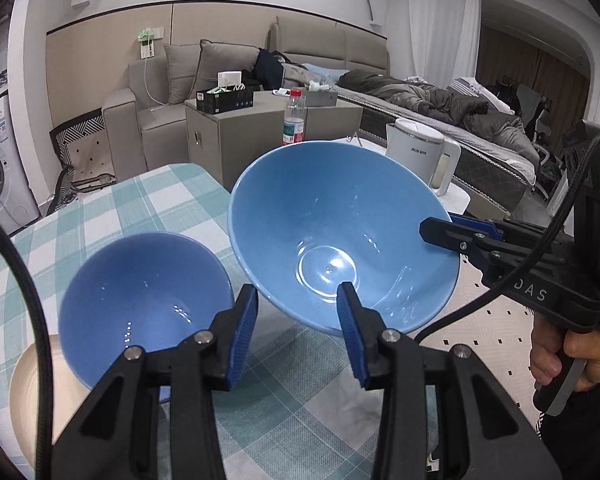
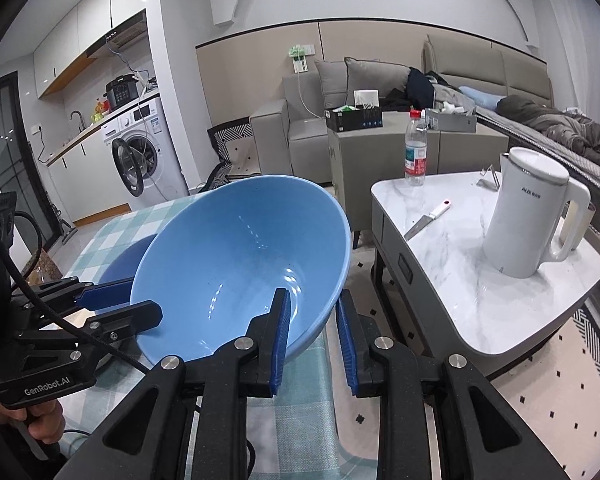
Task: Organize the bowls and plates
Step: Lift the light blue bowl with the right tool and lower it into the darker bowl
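A large light-blue bowl [image 1: 332, 236] [image 2: 240, 264] hangs tilted above the checked tablecloth [image 1: 160, 208], held from two sides. My left gripper [image 1: 300, 290] [image 2: 140, 300] is shut on its near wall, one finger inside and one outside. My right gripper [image 2: 312, 296] [image 1: 436, 230] is shut on the rim at the bowl's other side. A smaller, darker blue bowl [image 1: 140, 300] [image 2: 132, 256] rests on a cream plate [image 1: 28, 392] at the left, below the raised bowl.
To the right stands a marble side table [image 2: 460, 248] with a white kettle [image 2: 528, 216], a plastic bottle [image 2: 415, 152] and a knife [image 2: 424, 222]. A patterned rug lies beneath it. A sofa, a bed and a washing machine are further off.
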